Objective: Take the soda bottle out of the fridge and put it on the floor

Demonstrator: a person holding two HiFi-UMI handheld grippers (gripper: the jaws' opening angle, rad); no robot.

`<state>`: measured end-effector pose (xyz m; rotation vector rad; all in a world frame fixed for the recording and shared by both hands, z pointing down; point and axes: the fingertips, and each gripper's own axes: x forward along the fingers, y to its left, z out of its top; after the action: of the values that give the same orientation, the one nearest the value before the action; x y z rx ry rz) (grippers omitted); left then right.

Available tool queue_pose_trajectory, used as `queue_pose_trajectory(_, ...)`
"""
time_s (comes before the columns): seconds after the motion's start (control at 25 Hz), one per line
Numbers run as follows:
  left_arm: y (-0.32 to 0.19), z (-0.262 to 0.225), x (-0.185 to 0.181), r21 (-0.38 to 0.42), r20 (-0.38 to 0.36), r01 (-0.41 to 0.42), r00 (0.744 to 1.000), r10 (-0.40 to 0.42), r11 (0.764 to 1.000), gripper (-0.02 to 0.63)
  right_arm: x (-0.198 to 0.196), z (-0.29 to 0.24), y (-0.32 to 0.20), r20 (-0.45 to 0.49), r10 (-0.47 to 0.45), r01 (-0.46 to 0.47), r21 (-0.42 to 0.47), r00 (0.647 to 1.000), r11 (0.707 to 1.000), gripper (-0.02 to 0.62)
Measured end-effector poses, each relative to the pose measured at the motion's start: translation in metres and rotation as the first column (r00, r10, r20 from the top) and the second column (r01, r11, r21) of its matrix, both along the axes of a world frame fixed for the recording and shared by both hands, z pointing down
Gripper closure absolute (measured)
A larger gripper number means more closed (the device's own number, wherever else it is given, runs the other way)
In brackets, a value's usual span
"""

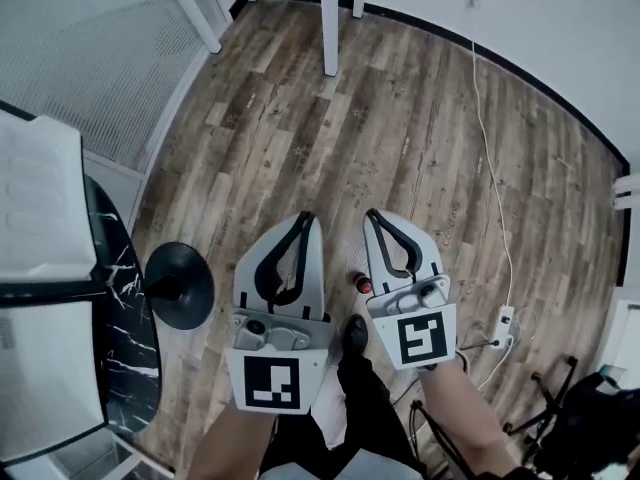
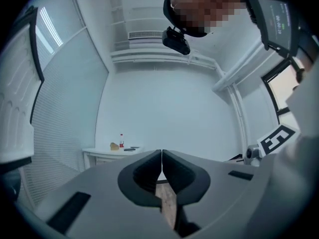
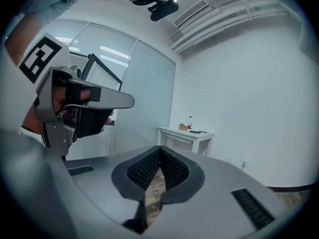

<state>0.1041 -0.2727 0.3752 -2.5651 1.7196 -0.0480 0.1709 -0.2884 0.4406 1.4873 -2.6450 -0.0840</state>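
In the head view both grippers are held side by side, level, high over the wooden floor [image 1: 420,128]. My left gripper [image 1: 305,218] is shut with nothing in it; its pads [image 2: 169,166] meet tip to tip. My right gripper [image 1: 372,214] is also shut and empty, its ribbed pads [image 3: 172,166] touching. Between and below them a small red-capped thing [image 1: 364,284], apparently the soda bottle seen from above, stands on the floor apart from both grippers. The white fridge [image 1: 40,198] is at the left, with its door [image 2: 15,108] swung open.
A black round base [image 1: 180,285] stands by the fridge. White table legs [image 1: 329,18] rise at the top. A cable [image 1: 490,168] runs to a power strip [image 1: 503,320]. My shoe [image 1: 355,333] is under the grippers. A far white table [image 3: 187,133] carries a small red-capped bottle [image 3: 189,123].
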Motion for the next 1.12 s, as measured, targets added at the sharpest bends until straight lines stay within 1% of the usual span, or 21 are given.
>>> queue_pose_trajectory(0.12, 0.01, -0.055, 0.0, 0.049, 0.048, 0.01, 0.999, -0.012, 0.999, 0.586, 0.0, -0.07, 0.008, 0.03, 0.012, -0.014, 0.064, 0.999, 0.998, 0.583)
queue_pose_trajectory(0.2, 0.018, -0.092, -0.001, 0.086, 0.056, 0.024, 0.998, -0.029, 0.996, 0.586, 0.001, -0.117, 0.015, 0.042, 0.016, -0.02, 0.112, 0.999, 0.993, 0.583)
queue_pose_trajectory(0.36, 0.038, -0.166, -0.009, 0.195, 0.004, 0.059, 0.998, -0.061, 0.979, 0.586, -0.005, -0.197, 0.03, 0.04, 0.01, -0.019, 0.217, 0.999, 0.976, 0.583)
queue_pose_trajectory(0.48, 0.056, -0.203, -0.016, 0.217, -0.016, 0.074, 0.997, -0.072, 0.973, 0.586, -0.01, -0.239, 0.05, 0.041, 0.011, -0.021, 0.248, 0.999, 0.969, 0.583)
queue_pose_trajectory(0.6, 0.067, -0.232, -0.024, 0.23, -0.015, 0.095, 0.995, -0.094, 0.969, 0.586, -0.01, -0.266, 0.07, 0.038, 0.015, -0.025, 0.258, 0.999, 0.966, 0.583)
queue_pose_trajectory(0.72, 0.073, -0.257, -0.028, 0.261, 0.036, 0.095, 0.994, -0.108, 0.961, 0.586, -0.008, -0.285, 0.078, 0.027, 0.032, -0.038, 0.267, 0.999, 0.963, 0.583)
queue_pose_trajectory(0.8, 0.077, -0.268, -0.033, 0.268, 0.048, 0.095, 0.993, -0.111, 0.959, 0.586, -0.01, -0.298, 0.081, 0.04, 0.041, -0.051, 0.282, 0.998, 0.958, 0.583)
queue_pose_trajectory(1.12, 0.104, -0.302, -0.066, 0.306, -0.006, 0.141, 0.989, -0.146, 0.941, 0.586, -0.017, -0.335, 0.095, 0.049, 0.058, -0.071, 0.325, 0.997, 0.943, 0.583)
